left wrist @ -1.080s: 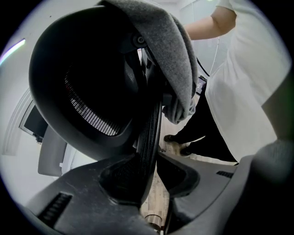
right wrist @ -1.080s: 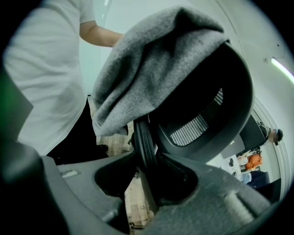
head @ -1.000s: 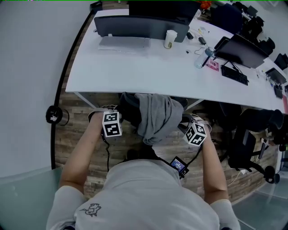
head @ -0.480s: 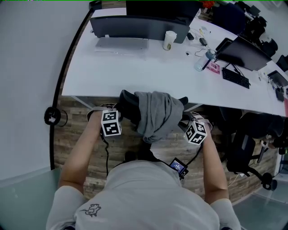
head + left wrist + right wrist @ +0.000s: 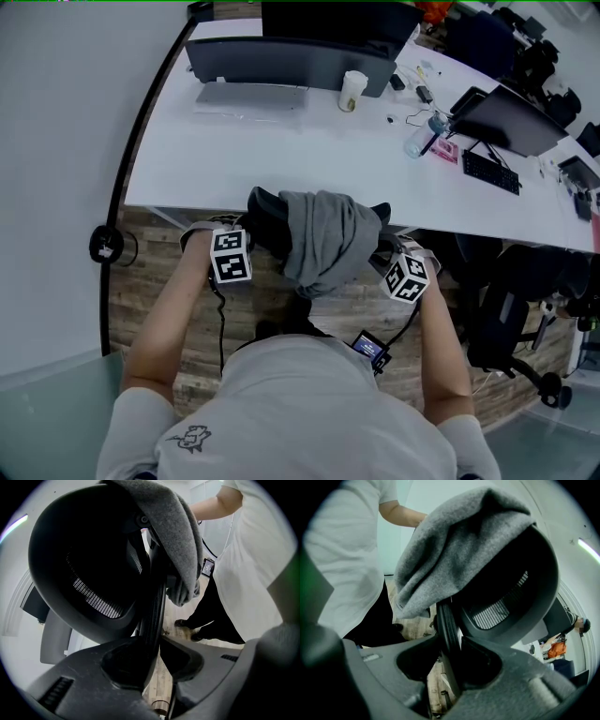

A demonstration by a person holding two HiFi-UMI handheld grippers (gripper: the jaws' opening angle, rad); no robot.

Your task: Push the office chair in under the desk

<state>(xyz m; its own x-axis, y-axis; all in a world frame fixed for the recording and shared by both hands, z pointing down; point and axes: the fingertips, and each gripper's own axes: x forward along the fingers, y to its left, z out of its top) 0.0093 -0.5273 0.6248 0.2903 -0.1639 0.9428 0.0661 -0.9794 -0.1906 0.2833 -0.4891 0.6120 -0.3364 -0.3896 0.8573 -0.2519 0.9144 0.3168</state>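
Note:
The black office chair (image 5: 267,217), with a grey garment (image 5: 328,239) draped over its backrest, stands at the front edge of the white desk (image 5: 281,155), its top overlapping that edge. My left gripper (image 5: 214,231) is shut on the backrest's left rim and my right gripper (image 5: 413,251) on its right rim. In the left gripper view the thin black rim (image 5: 154,606) runs between the jaws of the left gripper (image 5: 157,641), below the mesh back (image 5: 93,573). In the right gripper view the rim (image 5: 446,620) sits pinched in the right gripper (image 5: 450,644), under the garment (image 5: 450,545).
On the desk are a monitor (image 5: 291,52), a pale keyboard (image 5: 251,96), a paper cup (image 5: 353,86), a bottle (image 5: 421,136), a second monitor (image 5: 511,114) and a black keyboard (image 5: 489,172). Another black chair (image 5: 511,314) stands at the right. A black post (image 5: 108,246) borders the left wall.
Both grippers and the chair have moved toward the desk; the backrest top now overlaps the desk's front edge. Both grips are unchanged.

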